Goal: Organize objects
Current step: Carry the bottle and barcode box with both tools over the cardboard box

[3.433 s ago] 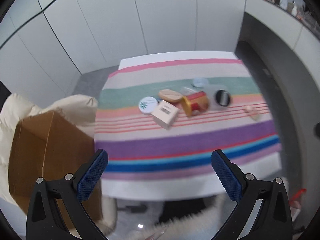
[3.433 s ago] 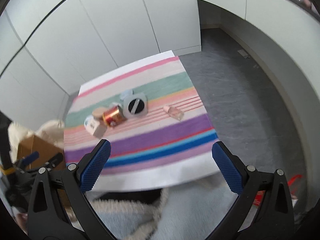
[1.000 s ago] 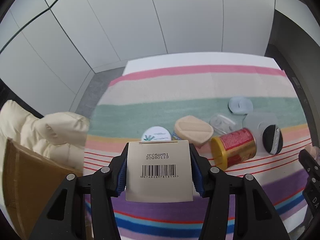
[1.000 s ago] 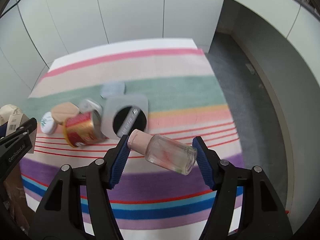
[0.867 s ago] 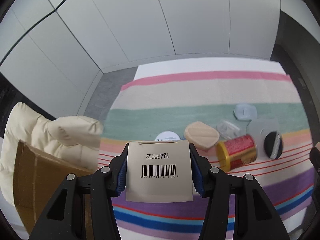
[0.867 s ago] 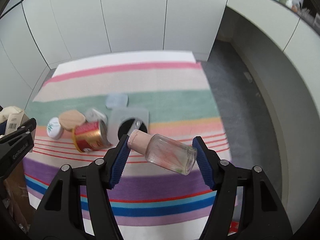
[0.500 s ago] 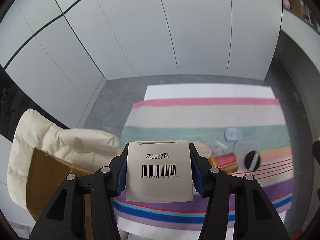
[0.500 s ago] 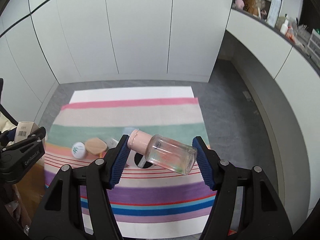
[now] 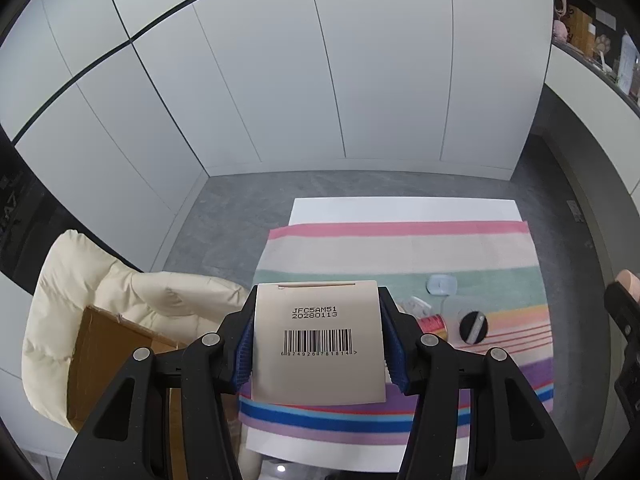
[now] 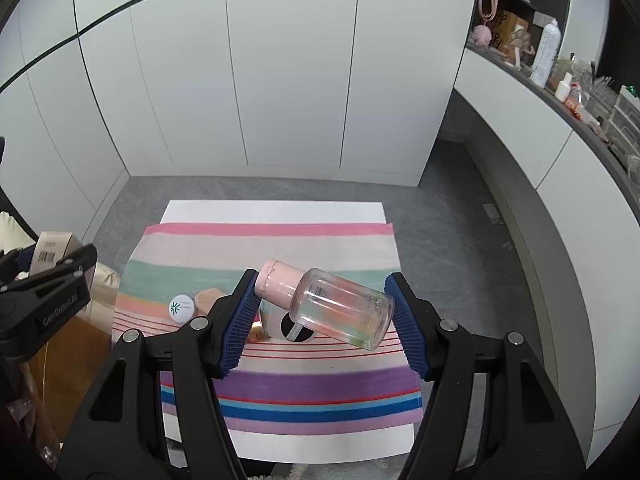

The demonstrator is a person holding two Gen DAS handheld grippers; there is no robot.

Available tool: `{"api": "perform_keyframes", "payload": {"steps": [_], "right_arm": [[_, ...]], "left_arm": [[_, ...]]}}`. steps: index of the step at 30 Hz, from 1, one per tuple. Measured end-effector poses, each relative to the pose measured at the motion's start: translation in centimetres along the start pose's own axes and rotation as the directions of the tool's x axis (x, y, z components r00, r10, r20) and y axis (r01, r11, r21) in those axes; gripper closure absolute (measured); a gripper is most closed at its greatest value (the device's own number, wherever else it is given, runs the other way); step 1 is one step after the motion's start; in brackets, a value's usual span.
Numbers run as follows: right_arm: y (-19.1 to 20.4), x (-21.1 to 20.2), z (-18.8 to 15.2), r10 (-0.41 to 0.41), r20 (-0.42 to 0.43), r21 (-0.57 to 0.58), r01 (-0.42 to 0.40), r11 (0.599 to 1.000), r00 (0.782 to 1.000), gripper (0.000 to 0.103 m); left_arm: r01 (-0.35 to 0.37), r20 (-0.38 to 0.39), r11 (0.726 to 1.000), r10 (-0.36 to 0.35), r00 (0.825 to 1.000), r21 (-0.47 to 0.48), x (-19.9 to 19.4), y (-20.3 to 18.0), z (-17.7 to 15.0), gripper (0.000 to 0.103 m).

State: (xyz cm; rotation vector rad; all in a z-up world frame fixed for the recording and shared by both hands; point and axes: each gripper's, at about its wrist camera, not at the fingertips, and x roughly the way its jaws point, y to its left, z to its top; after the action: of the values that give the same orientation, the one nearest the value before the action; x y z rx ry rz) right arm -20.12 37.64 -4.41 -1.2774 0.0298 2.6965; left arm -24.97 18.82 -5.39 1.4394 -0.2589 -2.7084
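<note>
Looking through the left wrist view, the striped cloth point(image 9: 400, 252) and its table point(image 9: 404, 210) now sit much smaller and lower in the picture than a second ago, when they filled it. Both pickups are evidently done, and the carry to wherever the things belong appears to be next. The left gripper point(image 9: 318, 342) pinches a beige carton point(image 9: 318, 344) by its two side faces, barcode end toward the camera, blue pads point(image 9: 245, 350) flat against it and about half spread. Left behind near the cloth's right edge are a pale blue lid point(image 9: 442, 284), a red and gold can point(image 9: 434, 325) and a grey square with a black disc point(image 9: 473, 326). A cardboard box point(image 9: 108, 360) rests on a cream cushion point(image 9: 112, 292) off the table's left side (a likely drop spot, though that is only a guess).

Through the right wrist view, the table has shrunk just the same. The right gripper point(image 10: 320, 318) clamps a clear bottle point(image 10: 340, 308) lengthways: its pink cap point(image 10: 278, 282) lies against the left pad and its base against the right, and it sits tilted, cap end higher. The fingers point(image 10: 404, 324) stand moderately apart. A white round tin point(image 10: 182, 307) and a tan compact point(image 10: 208, 298) lie toward the cloth's left edge. The left gripper and its carton show at the frame's left edge.
</note>
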Motion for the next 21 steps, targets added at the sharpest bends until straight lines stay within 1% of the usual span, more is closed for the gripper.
{"api": "perform_keyframes", "payload": {"steps": [2,4,8,10,18,21], "right_arm": [[0.0,-0.4,-0.2,0.001,0.003,0.001,-0.001,1.0,1.0,0.036],[-0.1,-0.8,-0.3,0.002,0.002,0.004,-0.002,1.0,1.0,0.036],[-0.3,-1.8,-0.9,0.003,0.003,0.001,-0.003,1.0,1.0,0.036],[-0.3,-2.4,-1.7,-0.002,0.007,-0.003,0.002,1.0,1.0,0.036],[-0.8,-4.9,-5.1,0.025,0.016,-0.011,-0.025,1.0,1.0,0.036],[-1.1,-6.4,-6.5,0.023,0.03,-0.02,-0.023,1.0,0.999,0.036]], "left_arm": [[0.007,0.007,1.0,-0.007,1.0,0.0,-0.7,-0.1,-0.2,0.049],[-0.006,0.021,1.0,0.006,1.0,0.01,-1.4,-0.1,-0.6,0.049],[0.007,0.029,0.999,-0.009,1.0,0.035,-2.8,0.1,-1.7,0.049],[0.023,0.034,0.999,-0.025,0.999,0.042,-3.5,0.3,-2.7,0.049],[0.064,0.024,0.997,-0.066,0.998,0.05,-5.7,1.3,-6.8,0.049],[0.064,0.058,0.996,-0.068,0.996,0.062,-7.5,1.7,-8.4,0.049]]}}
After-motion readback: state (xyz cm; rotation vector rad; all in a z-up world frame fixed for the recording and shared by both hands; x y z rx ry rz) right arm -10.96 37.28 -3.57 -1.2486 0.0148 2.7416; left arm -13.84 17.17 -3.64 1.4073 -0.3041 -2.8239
